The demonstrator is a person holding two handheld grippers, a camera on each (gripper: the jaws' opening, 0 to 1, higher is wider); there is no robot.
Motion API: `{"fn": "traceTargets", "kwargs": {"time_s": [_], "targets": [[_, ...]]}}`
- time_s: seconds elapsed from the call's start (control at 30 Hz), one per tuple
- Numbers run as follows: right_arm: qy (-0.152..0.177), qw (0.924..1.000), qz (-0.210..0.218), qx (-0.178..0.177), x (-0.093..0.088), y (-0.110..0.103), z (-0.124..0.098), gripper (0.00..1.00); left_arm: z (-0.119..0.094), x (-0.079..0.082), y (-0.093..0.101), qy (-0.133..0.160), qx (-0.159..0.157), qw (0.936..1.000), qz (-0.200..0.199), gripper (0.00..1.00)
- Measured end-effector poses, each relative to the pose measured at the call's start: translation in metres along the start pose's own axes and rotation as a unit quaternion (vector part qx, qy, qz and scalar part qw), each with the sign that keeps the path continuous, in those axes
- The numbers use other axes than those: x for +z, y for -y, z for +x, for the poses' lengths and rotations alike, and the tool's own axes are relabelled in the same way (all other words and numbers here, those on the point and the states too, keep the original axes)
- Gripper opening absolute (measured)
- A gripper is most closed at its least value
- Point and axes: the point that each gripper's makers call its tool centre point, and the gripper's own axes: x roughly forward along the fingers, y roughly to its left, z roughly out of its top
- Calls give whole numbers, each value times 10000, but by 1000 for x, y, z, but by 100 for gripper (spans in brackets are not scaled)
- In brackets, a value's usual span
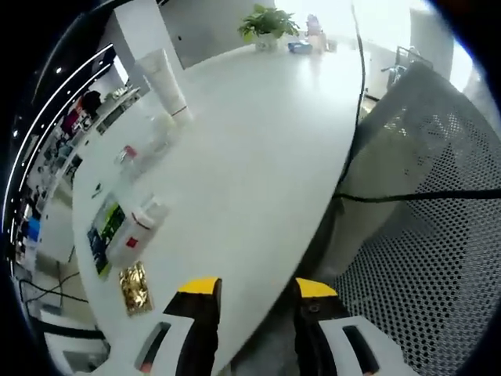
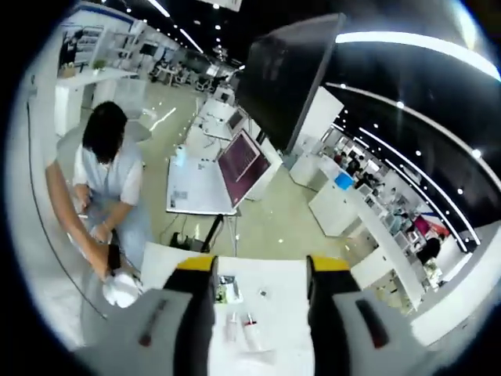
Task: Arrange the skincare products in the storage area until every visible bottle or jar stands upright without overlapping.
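In the left gripper view a white table (image 1: 258,141) carries the skincare items along its left side. A tall white tube (image 1: 164,78) stands upright, with clear bottles (image 1: 160,129) and a small red-marked bottle (image 1: 127,154) nearer. A white bottle with a red label (image 1: 137,231) lies on its side beside a green and blue packet (image 1: 106,231) and a gold sachet (image 1: 135,287). My left gripper (image 1: 258,294) is open over the table's near edge, holding nothing. My right gripper (image 2: 262,270) is open too, high above the table, with two small bottles (image 2: 241,327) and a packet (image 2: 227,290) far below between its jaws.
A perforated mesh chair back (image 1: 423,196) stands close on the right of the table. A potted plant (image 1: 266,23) sits at the table's far end. A seated person (image 2: 109,180) is at the left, and a desk with a monitor (image 2: 243,164) stands beyond.
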Motion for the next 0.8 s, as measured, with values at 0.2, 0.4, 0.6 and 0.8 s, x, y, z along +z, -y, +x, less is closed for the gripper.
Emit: {"fn": "traceTargets", "kwargs": {"time_s": [0.2, 0.4, 0.6, 0.8], "targets": [[-397, 9974, 538, 275, -69, -5, 28, 48, 2, 7, -14, -22, 143, 9999, -90, 37], [-712, 9912, 1104, 146, -137, 26, 52, 47, 0, 2, -18, -89, 291, 9995, -25, 33], [-1657, 9760, 1249, 659, -227, 41, 73, 42, 3, -2, -21, -144, 304, 9992, -199, 32], [-2541, 9526, 1133, 1229, -314, 37, 94, 36, 3, -8, -24, -265, 327, 9985, -338, 32]]}}
